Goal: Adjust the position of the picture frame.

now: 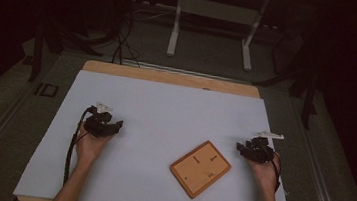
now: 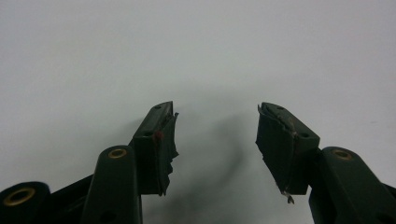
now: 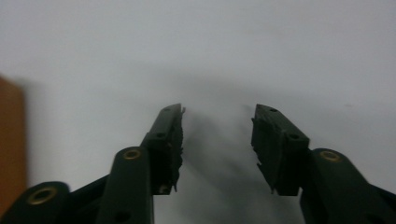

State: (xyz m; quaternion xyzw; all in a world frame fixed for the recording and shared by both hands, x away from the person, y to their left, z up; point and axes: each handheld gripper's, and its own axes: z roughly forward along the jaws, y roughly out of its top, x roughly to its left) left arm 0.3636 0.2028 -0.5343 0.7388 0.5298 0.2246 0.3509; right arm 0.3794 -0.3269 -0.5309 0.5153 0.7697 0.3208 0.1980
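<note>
A square wooden board [image 1: 200,168] with a few small marks on its face lies turned cornerwise on the white table top [image 1: 165,109], right of centre near the front. My left gripper [image 1: 119,123] rests at the table's left side, held by a hand, far from the board. Its jaws stand open with bare white surface between them [image 2: 217,116]. My right gripper [image 1: 240,147] sits just right of the board, pointing towards it. Its jaws are open too, nothing between them [image 3: 217,114]. The board's edge [image 3: 10,140] shows at the far left of the right gripper view.
The white top lies on a wooden table whose far edge [image 1: 169,77] shows. Beyond it stand a white metal frame [image 1: 214,24] and dark cables [image 1: 120,39] on the grey floor. Black cables trail from both grippers along the forearms.
</note>
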